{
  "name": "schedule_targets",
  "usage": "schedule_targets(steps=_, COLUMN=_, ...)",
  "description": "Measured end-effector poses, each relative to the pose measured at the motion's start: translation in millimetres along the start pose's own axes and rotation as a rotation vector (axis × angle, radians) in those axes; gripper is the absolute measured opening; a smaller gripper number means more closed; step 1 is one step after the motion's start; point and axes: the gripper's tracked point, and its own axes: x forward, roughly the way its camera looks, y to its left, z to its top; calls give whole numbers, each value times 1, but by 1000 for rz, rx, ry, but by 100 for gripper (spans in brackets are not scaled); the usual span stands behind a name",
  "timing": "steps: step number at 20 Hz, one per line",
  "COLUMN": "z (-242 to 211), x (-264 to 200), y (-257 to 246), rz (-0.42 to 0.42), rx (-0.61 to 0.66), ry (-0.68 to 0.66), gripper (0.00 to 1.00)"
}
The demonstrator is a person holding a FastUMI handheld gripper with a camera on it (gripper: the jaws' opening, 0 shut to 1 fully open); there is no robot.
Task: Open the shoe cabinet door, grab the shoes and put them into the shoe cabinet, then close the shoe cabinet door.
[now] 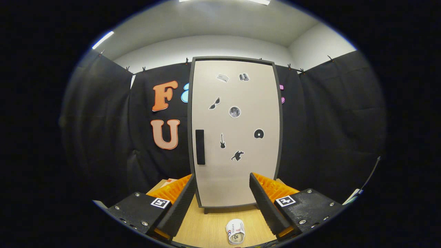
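The shoe cabinet stands upright straight ahead on the wooden floor, its pale door shut inside a dark frame. A black vertical handle sits at the door's left edge, and several small stickers dot the door. A white shoe lies on the floor just in front of the cabinet, low between my fingers. My gripper is open, its fingers spread wide with nothing between them, held back from the door.
Black cloth walls close in the booth on both sides and behind the cabinet. The wooden floor runs from the cabinet's base toward me. A thin dark cable or rod slants at the far right near a pale object.
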Motion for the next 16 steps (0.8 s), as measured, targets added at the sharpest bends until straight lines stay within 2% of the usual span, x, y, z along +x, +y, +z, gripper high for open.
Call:
schedule_targets(steps=4, z=-1, x=19, y=15, rz=21, rx=-1, ry=-5, gripper=96)
schedule_targets(steps=16, z=11, x=116, y=61, rz=77, rx=-22, ry=-39, gripper=96)
